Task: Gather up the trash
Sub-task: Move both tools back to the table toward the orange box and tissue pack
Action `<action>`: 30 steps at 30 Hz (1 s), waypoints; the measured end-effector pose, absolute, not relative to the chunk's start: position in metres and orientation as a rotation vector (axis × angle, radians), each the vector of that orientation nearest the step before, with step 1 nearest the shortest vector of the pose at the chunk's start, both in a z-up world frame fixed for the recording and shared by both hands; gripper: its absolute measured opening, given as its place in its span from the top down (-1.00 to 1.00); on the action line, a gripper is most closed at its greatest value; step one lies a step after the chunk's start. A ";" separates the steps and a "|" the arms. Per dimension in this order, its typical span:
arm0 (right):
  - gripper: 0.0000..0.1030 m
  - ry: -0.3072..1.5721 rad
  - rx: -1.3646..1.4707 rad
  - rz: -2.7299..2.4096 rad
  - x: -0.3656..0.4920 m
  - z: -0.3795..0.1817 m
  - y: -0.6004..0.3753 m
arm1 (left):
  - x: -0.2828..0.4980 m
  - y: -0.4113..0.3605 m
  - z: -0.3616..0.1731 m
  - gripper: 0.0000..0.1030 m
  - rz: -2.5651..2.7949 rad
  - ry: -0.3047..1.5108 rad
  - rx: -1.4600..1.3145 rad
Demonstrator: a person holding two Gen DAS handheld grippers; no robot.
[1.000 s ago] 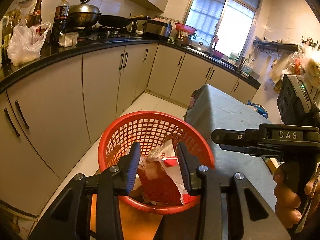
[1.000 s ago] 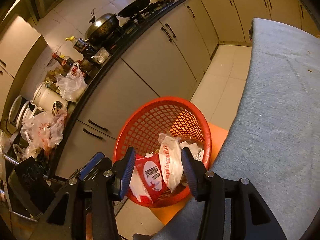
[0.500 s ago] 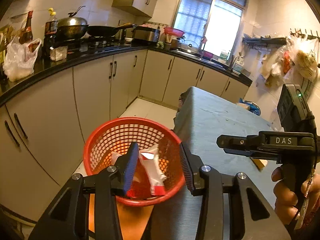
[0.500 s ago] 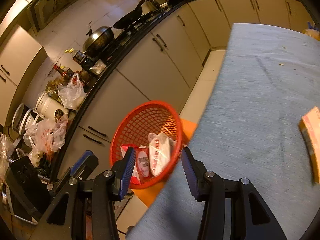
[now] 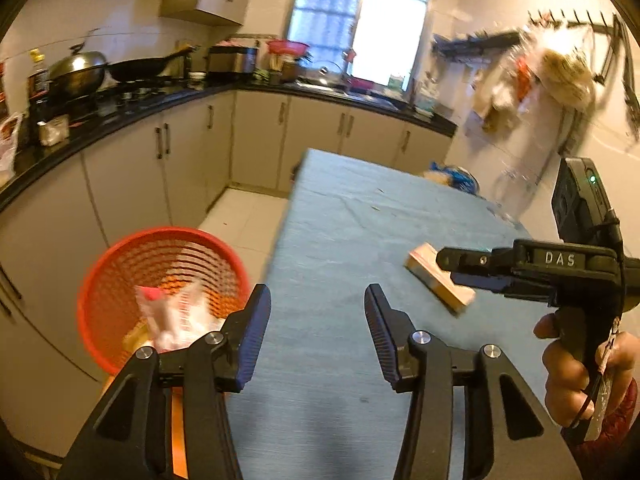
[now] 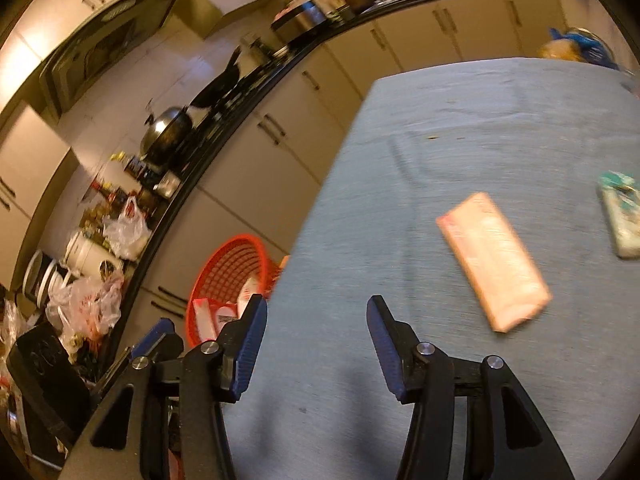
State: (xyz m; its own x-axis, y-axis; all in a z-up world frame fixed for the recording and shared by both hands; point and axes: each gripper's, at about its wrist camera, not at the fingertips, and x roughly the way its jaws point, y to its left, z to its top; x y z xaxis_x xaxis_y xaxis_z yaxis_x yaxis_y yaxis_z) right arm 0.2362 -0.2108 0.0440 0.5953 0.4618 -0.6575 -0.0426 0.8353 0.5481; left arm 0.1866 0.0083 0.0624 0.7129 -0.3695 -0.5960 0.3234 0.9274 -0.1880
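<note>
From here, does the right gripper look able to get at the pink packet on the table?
Probably yes. The right gripper is open and empty, and the pink packet lies flat on bare tablecloth ahead to its right, nothing between them.

A red mesh basket (image 5: 160,280) is seen holding white and red wrappers (image 5: 176,312). The bench (image 6: 460,160) is covered in grey-blue cloth. A pale pink packet (image 6: 492,272) and a teal-and-white packet (image 6: 620,216) are shown. Both tongs are black.

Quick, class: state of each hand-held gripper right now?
Left hand-held gripper: open, holding nothing.
Right hand-held gripper: open, holding nothing.
</note>
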 end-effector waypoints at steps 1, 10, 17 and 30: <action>-0.10 0.885 0.530 0.294 0.231 0.044 -0.225 | 0.186 -0.003 0.061 0.08 -0.400 0.687 -0.061; -0.21 0.830 0.576 0.105 0.207 0.047 -0.333 | 0.197 -0.102 0.048 -0.12 -0.476 0.816 0.005; -0.43 0.846 0.514 -0.124 0.221 0.043 -0.409 | 0.222 -0.145 0.036 -0.13 -0.461 0.933 -0.023; -0.43 0.942 0.389 -0.164 0.263 0.004 -0.409 | 0.256 -0.153 0.023 -0.20 -0.400 1.026 -0.055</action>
State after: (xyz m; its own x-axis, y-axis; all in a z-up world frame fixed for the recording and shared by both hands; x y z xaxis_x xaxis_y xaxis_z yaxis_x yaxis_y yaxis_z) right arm 0.2634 -0.4087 0.0037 0.5822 0.0314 -0.8124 0.3039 0.9184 0.2533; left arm 0.2562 -0.1526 0.0227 0.4523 -0.3496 -0.8205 0.2983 0.9263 -0.2302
